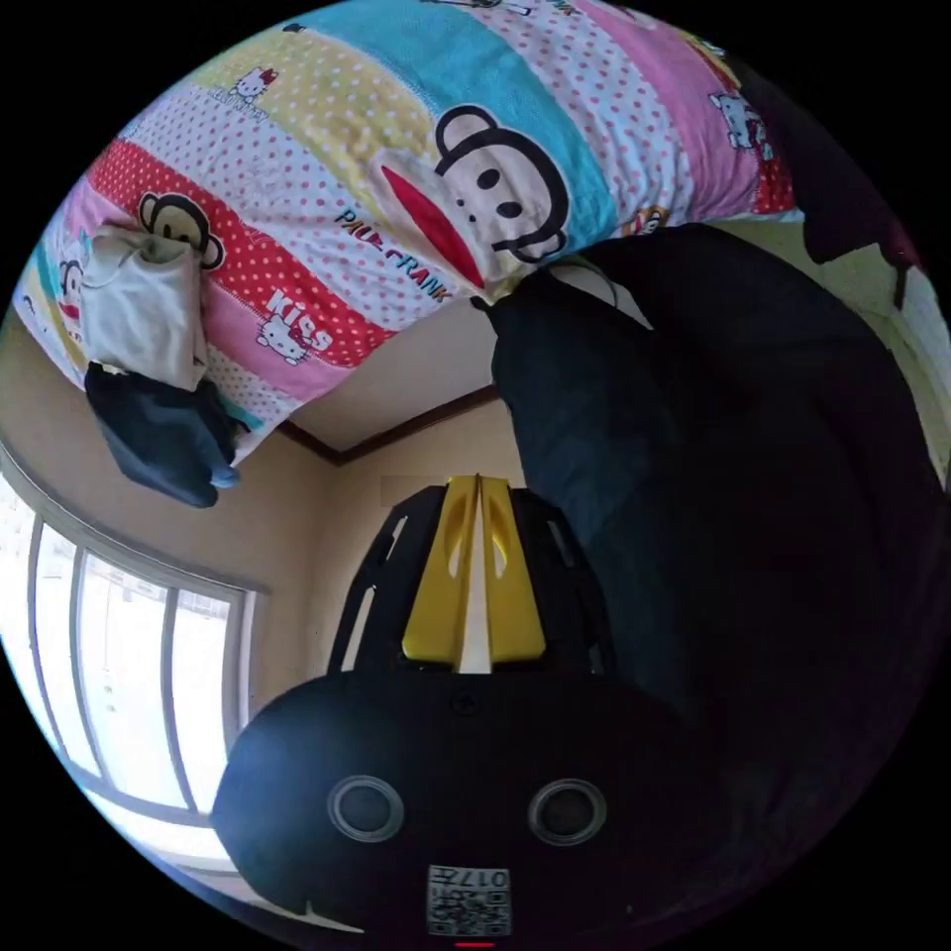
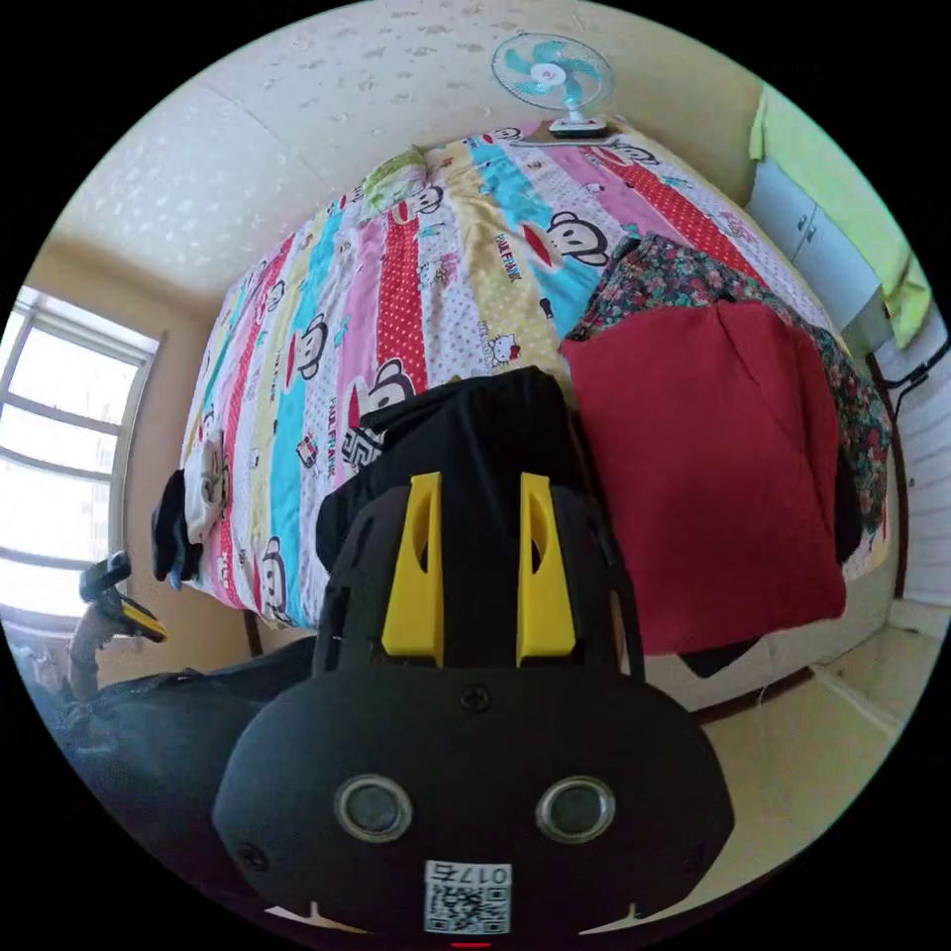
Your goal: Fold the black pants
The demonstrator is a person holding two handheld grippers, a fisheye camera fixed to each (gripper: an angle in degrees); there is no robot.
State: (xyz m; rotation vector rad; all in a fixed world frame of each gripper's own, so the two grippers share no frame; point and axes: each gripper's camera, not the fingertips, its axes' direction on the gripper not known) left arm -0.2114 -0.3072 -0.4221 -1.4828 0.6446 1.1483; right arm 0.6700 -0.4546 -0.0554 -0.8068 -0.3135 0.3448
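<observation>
The black pants (image 2: 475,426) lie bunched at the near edge of the bed, partly over a black-and-white patterned patch. My right gripper (image 2: 480,482) hangs just over them, its yellow jaws open with the black cloth showing in the gap. My left gripper (image 1: 476,482) is shut with its tips together, and only the wall shows behind them. A large dark cloth mass (image 1: 713,475) sits to its right, reaching up to the bed edge. I cannot tell whether it is the pants or the person's clothing. In the right gripper view, the left gripper (image 2: 134,614) appears small at the lower left.
A striped cartoon bedsheet (image 2: 396,287) covers the bed. A red cloth (image 2: 713,466) lies over a floral one (image 2: 684,267) beside the pants. A cream and dark clothes pile (image 1: 149,317) sits at the bed's far corner. Fan (image 2: 555,69), window (image 1: 129,674).
</observation>
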